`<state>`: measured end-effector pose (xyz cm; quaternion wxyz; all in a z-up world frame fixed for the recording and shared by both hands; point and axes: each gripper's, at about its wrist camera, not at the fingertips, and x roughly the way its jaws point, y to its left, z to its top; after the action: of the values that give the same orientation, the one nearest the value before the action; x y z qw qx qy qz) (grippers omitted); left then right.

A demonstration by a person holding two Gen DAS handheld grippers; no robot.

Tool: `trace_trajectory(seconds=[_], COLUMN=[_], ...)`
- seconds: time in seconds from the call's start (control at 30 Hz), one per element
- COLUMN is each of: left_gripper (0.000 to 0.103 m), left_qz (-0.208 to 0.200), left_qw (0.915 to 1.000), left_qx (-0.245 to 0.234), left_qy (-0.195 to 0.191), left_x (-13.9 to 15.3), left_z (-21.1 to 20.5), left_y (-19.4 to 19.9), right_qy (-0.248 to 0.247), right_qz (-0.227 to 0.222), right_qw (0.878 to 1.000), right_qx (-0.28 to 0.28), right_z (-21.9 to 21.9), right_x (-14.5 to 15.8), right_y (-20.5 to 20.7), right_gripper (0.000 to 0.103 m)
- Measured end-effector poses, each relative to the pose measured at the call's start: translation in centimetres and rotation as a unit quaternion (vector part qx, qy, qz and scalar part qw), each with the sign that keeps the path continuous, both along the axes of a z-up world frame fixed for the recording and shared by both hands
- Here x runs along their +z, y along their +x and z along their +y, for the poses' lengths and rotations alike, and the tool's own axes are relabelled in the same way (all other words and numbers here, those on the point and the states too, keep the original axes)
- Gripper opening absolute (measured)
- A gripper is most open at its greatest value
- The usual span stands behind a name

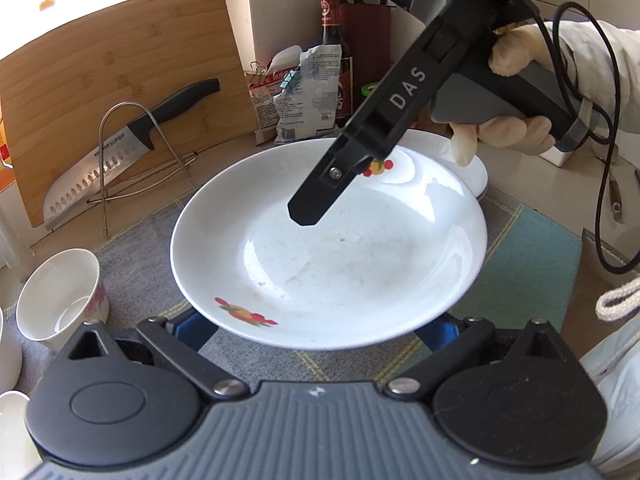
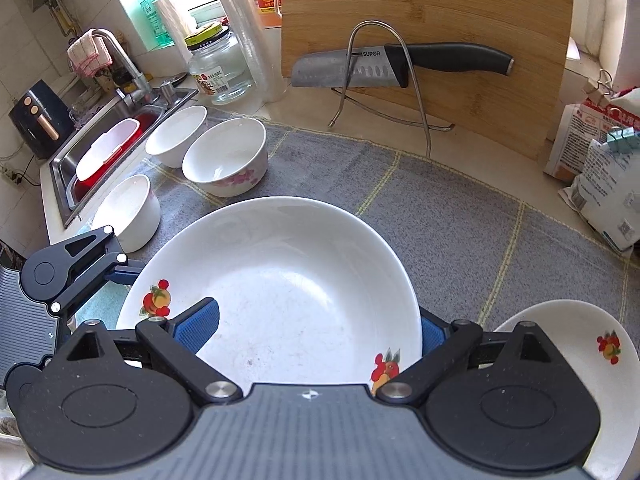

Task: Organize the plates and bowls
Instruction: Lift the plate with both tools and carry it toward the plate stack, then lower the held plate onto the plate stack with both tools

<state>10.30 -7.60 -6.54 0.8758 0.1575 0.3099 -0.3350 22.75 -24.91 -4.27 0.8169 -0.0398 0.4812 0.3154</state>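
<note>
A white plate (image 1: 332, 248) (image 2: 280, 280) with fruit prints lies over the grey mat (image 2: 440, 220). My left gripper (image 1: 316, 332) (image 2: 120, 272) is open, and both blue pads (image 1: 196, 328) reach under the plate's near rim. My right gripper (image 2: 316, 332) (image 1: 308, 212) is open and straddles the opposite rim. One of its pads (image 2: 198, 330) is over the plate's inside and the other is below the rim. Whether the plate rests on the mat or on the fingers cannot be told. A second fruit-print plate (image 2: 592, 344) (image 1: 474, 172) lies beside it. Three white bowls (image 2: 226, 156) stand toward the sink.
A bamboo cutting board (image 2: 440, 40) leans at the back, with a knife (image 2: 380, 66) on a wire rack in front of it. Clipped bags (image 2: 600, 184) stand to the right. The sink (image 2: 64, 164), the tap and a glass jar (image 2: 218, 68) are at the left. A gloved hand (image 1: 516, 128) holds the right gripper.
</note>
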Motion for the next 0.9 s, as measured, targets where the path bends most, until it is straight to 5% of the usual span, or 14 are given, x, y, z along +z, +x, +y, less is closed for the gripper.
trace_trajectory(seconds=[0.9], left_gripper=[0.101], left_qz=[0.004], left_qw=[0.9953], left_qx=[-0.097], left_qy=[0.003], left_x=[0.0], left_z=[-7.3], left_y=[1.3], right_qy=[-0.002], right_qz=[0.001], right_qw=[0.995], right_qx=[-0.1], right_z=[-9.3], right_x=[-0.6], right_y=[-3.0], right_gripper=[0.1])
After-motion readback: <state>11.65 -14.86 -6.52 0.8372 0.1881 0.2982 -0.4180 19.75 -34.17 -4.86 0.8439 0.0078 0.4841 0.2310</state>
